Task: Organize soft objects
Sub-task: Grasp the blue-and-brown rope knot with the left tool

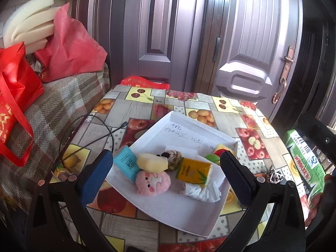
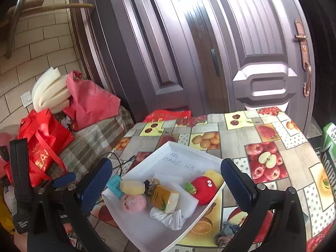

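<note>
- The white tray [image 1: 184,126] on the bench [image 1: 231,113] is the landmark; the soft objects lie in its near half, so the sorting looks nearly done.
- At the tray's left edge sits a blue packet [image 1: 126,163], then a yellow sponge [image 1: 152,162] with a pink plush [image 1: 152,181] just in front of it.
- Mid-tray: a knotted rope toy [image 1: 173,158], a yellow tissue pack [image 1: 194,171], and white cloth [image 1: 200,191] touching its near side.
- Toward the tray's right wall rests a red plush apple [image 2: 203,189].
- Outside the tray's right corner a small crumpled rag [image 2: 225,232] lies on the bench; likely the next pick, calling for a low reach.
- The left gripper [image 1: 168,174] has its fingers spread wide, holding nothing, above the tray.
- The right gripper [image 2: 166,184] is equally wide and empty.
</note>
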Action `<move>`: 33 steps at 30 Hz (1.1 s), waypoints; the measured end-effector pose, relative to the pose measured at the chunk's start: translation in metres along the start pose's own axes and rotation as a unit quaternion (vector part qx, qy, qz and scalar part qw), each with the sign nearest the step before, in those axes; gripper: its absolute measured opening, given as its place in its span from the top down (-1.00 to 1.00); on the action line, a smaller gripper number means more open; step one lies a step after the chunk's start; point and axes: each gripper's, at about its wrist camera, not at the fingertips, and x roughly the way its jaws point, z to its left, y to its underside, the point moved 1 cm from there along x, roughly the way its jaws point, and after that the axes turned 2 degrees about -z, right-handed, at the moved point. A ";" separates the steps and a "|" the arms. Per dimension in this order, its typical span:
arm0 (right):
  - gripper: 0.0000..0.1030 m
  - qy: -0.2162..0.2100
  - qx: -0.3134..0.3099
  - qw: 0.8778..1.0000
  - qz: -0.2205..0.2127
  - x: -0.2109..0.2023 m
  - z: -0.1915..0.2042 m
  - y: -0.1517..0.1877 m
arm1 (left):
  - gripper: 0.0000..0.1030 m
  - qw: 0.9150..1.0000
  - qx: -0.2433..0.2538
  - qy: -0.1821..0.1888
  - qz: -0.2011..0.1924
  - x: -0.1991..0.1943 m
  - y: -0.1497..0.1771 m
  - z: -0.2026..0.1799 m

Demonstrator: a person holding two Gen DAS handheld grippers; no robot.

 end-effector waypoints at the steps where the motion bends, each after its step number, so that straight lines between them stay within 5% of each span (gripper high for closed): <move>1: -1.00 0.004 -0.002 1.000 -0.019 -0.014 -0.001 -0.006 | -1.00 1.000 0.004 0.005 -0.010 -0.010 -0.003 -0.004; 7: -1.00 0.051 0.013 0.988 -0.146 -0.107 -0.026 -0.042 | -1.00 0.997 0.023 0.044 -0.066 -0.060 -0.015 -0.027; 9: -1.00 0.078 0.036 0.984 -0.153 -0.126 -0.045 -0.047 | -0.99 0.996 0.031 0.059 -0.059 -0.061 -0.011 -0.037; 13: -1.00 0.115 0.075 0.984 -0.116 -0.138 -0.089 -0.034 | -0.99 0.993 0.058 0.106 0.004 -0.035 0.016 -0.068; 18: -1.00 0.168 0.114 0.975 -0.092 -0.170 -0.133 -0.009 | -0.99 0.977 0.118 0.145 0.103 0.019 0.075 -0.130; 21: -1.00 0.202 0.109 0.968 -0.099 -0.200 -0.151 -0.009 | -0.94 0.971 0.130 0.146 0.136 0.044 0.104 -0.163; 29: -1.00 0.267 0.093 0.952 -0.121 -0.261 -0.195 -0.015 | -0.86 0.976 0.102 0.096 0.169 0.099 0.134 -0.198; 32: -1.00 0.282 0.085 0.948 -0.120 -0.271 -0.207 -0.017 | -0.74 0.975 0.107 0.080 0.175 0.115 0.142 -0.207; 33: -1.00 0.286 0.081 0.947 -0.118 -0.273 -0.211 -0.018 | -0.51 0.976 0.107 0.073 0.178 0.120 0.145 -0.209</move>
